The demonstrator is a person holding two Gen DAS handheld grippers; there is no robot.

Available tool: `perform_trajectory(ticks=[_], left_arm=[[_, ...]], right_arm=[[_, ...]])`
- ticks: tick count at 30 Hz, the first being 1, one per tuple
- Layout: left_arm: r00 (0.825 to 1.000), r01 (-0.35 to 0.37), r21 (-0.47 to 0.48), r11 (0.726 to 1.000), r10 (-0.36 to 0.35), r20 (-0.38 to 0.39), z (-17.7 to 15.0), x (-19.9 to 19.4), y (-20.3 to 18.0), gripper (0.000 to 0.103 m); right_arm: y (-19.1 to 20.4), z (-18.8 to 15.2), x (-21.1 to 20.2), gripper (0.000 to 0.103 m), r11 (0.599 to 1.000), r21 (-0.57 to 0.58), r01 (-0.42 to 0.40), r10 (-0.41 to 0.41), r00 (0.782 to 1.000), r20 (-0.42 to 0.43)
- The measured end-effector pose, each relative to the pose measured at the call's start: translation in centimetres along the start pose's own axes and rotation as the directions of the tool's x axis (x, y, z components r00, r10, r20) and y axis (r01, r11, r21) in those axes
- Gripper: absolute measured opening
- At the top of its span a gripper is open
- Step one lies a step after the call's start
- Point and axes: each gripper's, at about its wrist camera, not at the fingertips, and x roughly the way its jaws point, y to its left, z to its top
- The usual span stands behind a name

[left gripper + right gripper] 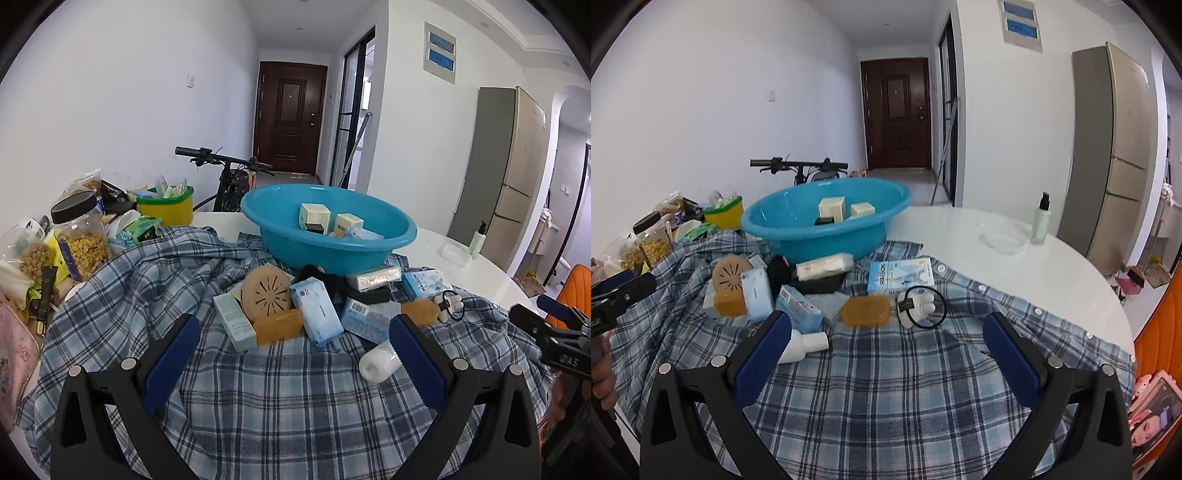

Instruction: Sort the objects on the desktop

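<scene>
blue basin (369, 254) holds two boxes; both grippers, left gripper (295, 341) and right gripper (886, 339), spread wide and empty (white bottle (798, 347) could roll if nudged)

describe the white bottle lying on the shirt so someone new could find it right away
Start at the blue basin on the plaid shirt and come forward past the pile of boxes. At its near edge lies a small white bottle on its side, the only plain white cylinder there, unlike the amber soaps and printed packs.

One blue basin (328, 236), two cream boxes (314, 218), two amber soaps (866, 311).
</scene>
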Motion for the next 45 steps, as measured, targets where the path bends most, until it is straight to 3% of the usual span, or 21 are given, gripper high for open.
perform_trajectory(ticks=[4,8,11,16,20,22,29,33,39,42,45], left_arm=[[1.000,-0.013,-0.008,1.000,0.013,0.003,-0.2,-0.1,0.4,0.103],[1.000,-0.028,-0.023,0.999,0.028,-0.012,-0.7,0.6,1.1,0.103],[0.997,-0.062,-0.008,0.998,0.062,-0.036,-1.2,1.4,1.2,0.103],[0.998,-0.062,-0.018,0.998,0.061,-0.022,-1.7,1.6,1.1,0.103],[0.999,-0.050,0.056,0.997,0.050,0.003,-2.4,1.1,-0.6,0.103],[0.995,-0.093,0.087,0.992,0.090,0.033,-2.7,1.0,-1.3,0.103],[0.990,-0.141,0.029,0.990,0.141,0.025,-2.6,2.9,-0.6,0.103],[0.987,-0.162,0.063,0.985,0.163,-0.008,-2.2,4.8,0.0,0.103],[0.985,-0.078,-0.002,0.997,0.077,-0.153,-2.1,9.4,2.3,0.103],[0.976,-0.079,-0.004,0.997,0.077,-0.202,-2.4,11.1,3.1,0.087],[0.980,-0.070,-0.008,0.997,0.068,-0.189,-2.3,11.3,3.1,0.084]], right_arm=[[0.5,-0.1,0.3,0.103,0.999,0.005,-0.038,0.038,0.999,-0.005],[1.5,-0.7,0.8,0.103,0.999,-0.034,-0.004,0.003,1.000,-0.017],[1.6,-1.1,1.5,0.103,1.000,-0.004,-0.027,0.026,0.999,-0.041],[2.6,-0.9,0.9,0.103,0.998,-0.031,-0.057,0.057,0.998,0.000],[3.3,-1.0,-0.1,0.103,0.995,-0.059,-0.074,0.076,0.996,0.037],[3.6,-1.3,-0.3,0.103,0.994,-0.077,-0.072,0.076,0.996,0.040],[3.6,-2.0,0.1,0.103,0.993,-0.085,-0.079,0.082,0.996,0.023],[3.6,-2.3,1.2,0.103,0.993,-0.078,-0.091,0.092,0.996,0.002],[3.7,-3.0,2.9,0.103,0.990,-0.080,-0.112,0.110,0.993,-0.038],[3.4,-3.3,3.4,0.103,0.990,-0.072,-0.119,0.115,0.992,-0.051],[3.2,-3.5,4.0,0.103,0.991,-0.056,-0.121,0.117,0.991,-0.063]])
